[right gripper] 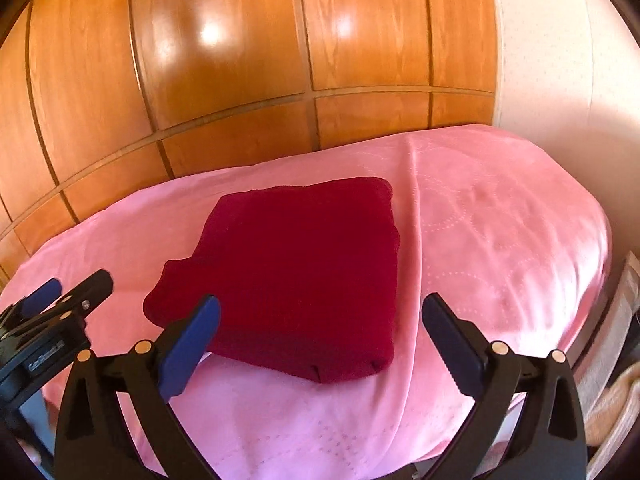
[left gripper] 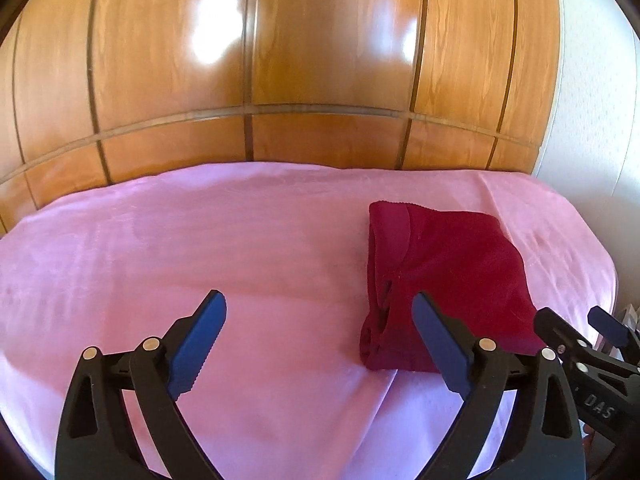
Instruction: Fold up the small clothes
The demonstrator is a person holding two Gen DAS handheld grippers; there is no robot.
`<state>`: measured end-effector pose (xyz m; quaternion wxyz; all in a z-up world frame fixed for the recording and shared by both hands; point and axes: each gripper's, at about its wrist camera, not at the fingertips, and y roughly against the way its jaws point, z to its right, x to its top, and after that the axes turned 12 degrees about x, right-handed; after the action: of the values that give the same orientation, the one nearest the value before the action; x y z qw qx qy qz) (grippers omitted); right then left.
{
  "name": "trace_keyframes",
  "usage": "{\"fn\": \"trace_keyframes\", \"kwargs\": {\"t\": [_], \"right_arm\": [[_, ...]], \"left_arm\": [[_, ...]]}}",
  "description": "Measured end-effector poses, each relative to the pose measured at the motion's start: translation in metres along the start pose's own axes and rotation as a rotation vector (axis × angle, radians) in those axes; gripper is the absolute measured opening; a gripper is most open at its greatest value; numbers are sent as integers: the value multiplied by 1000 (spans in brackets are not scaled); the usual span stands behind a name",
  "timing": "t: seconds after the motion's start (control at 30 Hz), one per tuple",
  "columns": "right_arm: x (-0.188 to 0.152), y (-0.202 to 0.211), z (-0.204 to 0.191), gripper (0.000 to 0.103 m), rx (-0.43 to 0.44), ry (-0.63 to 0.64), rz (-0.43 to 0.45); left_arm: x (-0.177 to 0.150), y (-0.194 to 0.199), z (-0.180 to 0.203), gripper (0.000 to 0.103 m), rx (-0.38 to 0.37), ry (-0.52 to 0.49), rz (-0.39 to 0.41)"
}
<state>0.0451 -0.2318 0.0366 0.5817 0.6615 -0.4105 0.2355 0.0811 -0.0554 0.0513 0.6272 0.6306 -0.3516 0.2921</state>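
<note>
Both grippers, left gripper (left gripper: 318,314) and right gripper (right gripper: 320,314), hang with jaws spread wide and nothing between them. Just beyond them, a folded dark red garment (right gripper: 304,272) lies on the pink bed cover (right gripper: 500,248), before wooden panelling (left gripper: 320,60).

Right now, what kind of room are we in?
Probably a bedroom: a pink bedspread covers a bed, wooden wardrobe doors stand behind it, and a folded red garment lies on top.

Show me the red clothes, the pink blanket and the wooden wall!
folded red garment (right gripper: 304,276): right wrist view, middle of its top.
pink blanket (left gripper: 180,248): left wrist view, bare part.
wooden panel wall (left gripper: 320,40): left wrist view, middle panel.
</note>
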Motion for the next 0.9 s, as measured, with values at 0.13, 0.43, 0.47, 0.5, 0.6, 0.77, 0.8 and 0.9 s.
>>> {"fn": "trace_keyframes", "kwargs": {"t": [0.13,0.43,0.47,0.5,0.6,0.77,0.8,0.9], "right_arm": [[-1,9,-6,101,-34,14,35],[-9,11,-11,101,-56,24,35],[-10,10,-11,101,-51,22,30],[-10,9,-11,101,-47,22,26],[-10,9,-9,101,-45,18,28],[-11,6,-6,101,-53,3,30],[-11,6,-5,101,-55,1,30],[-12,4,-5,101,-60,4,22]], "left_arm": [[-4,12,1,99,14,4,36],[-8,21,-1,99,17,3,46],[-8,21,-1,99,17,2,46],[-8,21,0,99,20,2,47],[-9,21,1,99,25,-3,44],[-10,20,5,99,30,-8,38],[-10,20,5,99,27,-7,37],[-10,19,6,99,28,-17,39]]}}
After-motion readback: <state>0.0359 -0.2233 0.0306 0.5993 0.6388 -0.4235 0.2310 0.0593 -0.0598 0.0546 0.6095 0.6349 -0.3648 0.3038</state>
